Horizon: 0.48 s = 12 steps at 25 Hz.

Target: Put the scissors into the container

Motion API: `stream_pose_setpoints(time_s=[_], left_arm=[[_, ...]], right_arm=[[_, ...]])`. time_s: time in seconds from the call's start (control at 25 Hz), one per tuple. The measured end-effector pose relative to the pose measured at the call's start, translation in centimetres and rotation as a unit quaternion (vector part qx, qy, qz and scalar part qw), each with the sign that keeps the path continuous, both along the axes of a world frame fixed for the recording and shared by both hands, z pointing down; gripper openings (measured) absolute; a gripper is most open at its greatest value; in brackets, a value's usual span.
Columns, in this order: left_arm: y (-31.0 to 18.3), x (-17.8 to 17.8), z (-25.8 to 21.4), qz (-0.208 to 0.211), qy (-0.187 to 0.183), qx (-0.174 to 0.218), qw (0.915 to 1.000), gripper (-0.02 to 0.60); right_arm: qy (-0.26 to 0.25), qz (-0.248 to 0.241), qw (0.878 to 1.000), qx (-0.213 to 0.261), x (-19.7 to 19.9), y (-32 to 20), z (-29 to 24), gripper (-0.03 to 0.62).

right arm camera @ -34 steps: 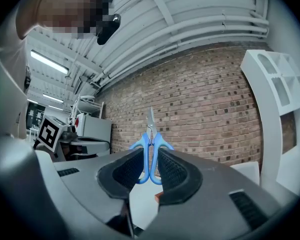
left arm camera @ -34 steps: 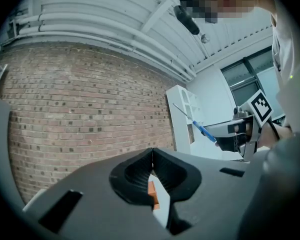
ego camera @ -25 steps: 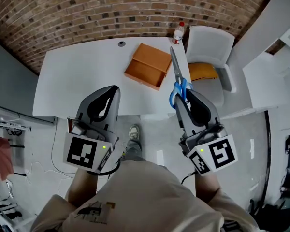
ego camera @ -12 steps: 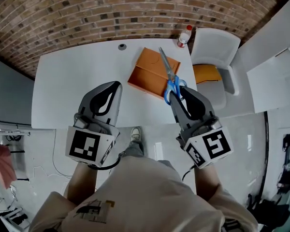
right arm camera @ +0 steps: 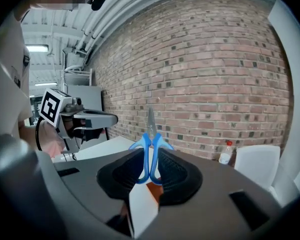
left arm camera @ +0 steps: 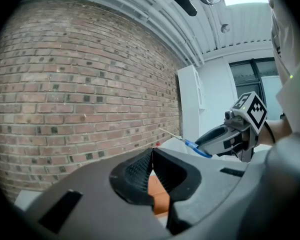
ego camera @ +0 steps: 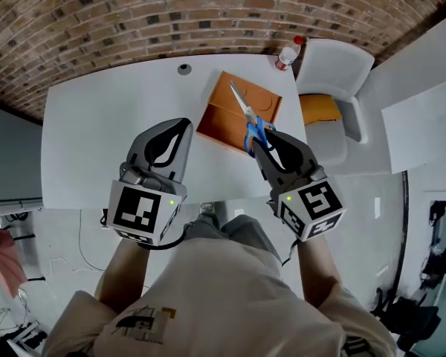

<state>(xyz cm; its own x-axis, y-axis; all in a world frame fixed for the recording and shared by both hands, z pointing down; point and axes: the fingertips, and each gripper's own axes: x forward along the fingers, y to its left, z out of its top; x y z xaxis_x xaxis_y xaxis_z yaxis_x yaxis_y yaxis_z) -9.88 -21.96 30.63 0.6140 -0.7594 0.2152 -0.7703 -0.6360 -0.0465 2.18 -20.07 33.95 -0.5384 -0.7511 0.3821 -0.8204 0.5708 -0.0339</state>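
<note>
1. The scissors (ego camera: 251, 119) were clamped by their blue handles between the jaws of the right gripper (ego camera: 263, 141), and the blades pointed forward, away from the person.
2. In the head view the blades were seen over the open orange container (ego camera: 217, 121), which lay on the white tabletop (ego camera: 97, 125). Whether the tip touched the container could not be told.
3. The jaws of the left gripper (ego camera: 180, 127) were pressed together with nothing between them. This gripper was held near the left side of the container, apart from it.
4. Only the handle loops were gripped, so it was judged that the scissors could pivot or slip out if the gripper was tilted steeply.
5. If the jaws were released too high, or above the near wall, the scissors could bounce out or be left lying across the rim.
6. The container was judged to be light and was steadied by nothing, so it could be pushed along the tabletop if it was struck by the blade tip.
</note>
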Motion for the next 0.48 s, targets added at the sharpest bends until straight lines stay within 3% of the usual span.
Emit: stream_pose_setpoints(time_s=[0.48], left_arm=[[-4.4,1.3,7.1,-0.014,-0.016,-0.07,0.9973,0.009]], right_arm=[[0.05,-0.03,0.992,-0.112,0.9,-5.0,11.7,0.087]])
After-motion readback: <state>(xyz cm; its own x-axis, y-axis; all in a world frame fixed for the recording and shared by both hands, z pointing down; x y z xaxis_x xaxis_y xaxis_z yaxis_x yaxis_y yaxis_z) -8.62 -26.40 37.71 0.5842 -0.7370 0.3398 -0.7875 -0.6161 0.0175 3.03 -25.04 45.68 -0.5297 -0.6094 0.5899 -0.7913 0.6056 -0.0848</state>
